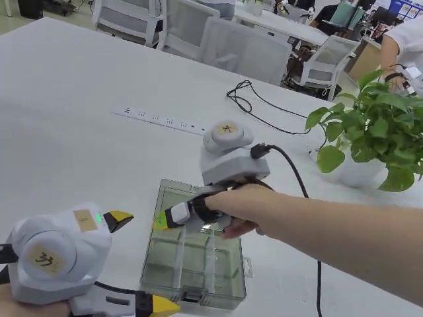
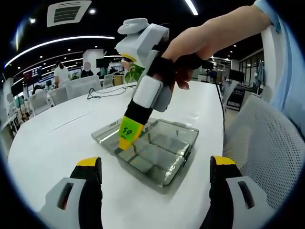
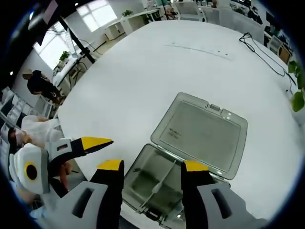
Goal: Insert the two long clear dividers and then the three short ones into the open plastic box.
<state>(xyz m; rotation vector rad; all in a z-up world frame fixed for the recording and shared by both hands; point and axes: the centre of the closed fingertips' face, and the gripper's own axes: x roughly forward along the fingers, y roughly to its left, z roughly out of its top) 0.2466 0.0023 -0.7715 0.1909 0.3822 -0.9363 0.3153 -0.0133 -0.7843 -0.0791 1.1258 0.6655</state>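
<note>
The left gripper [image 1: 142, 261] had a white shell, black yellow-tipped jaws and a round tan sticker [image 1: 45, 261] marked 33. The right gripper [image 1: 162, 221] matched (green label [image 2: 127, 130] near its tip) and trailed a black cable [image 1: 297, 178].

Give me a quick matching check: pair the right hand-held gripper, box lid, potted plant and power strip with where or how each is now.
Things:
1. right hand-held gripper
2. box lid
3. potted plant
4. power strip

Places or states:
A. white, lying beyond the plastic box
B. green leaves, white pot
C. tips down over the plastic box
D. folded back flat

Pairs: 1-C, 2-D, 3-B, 4-A
</note>
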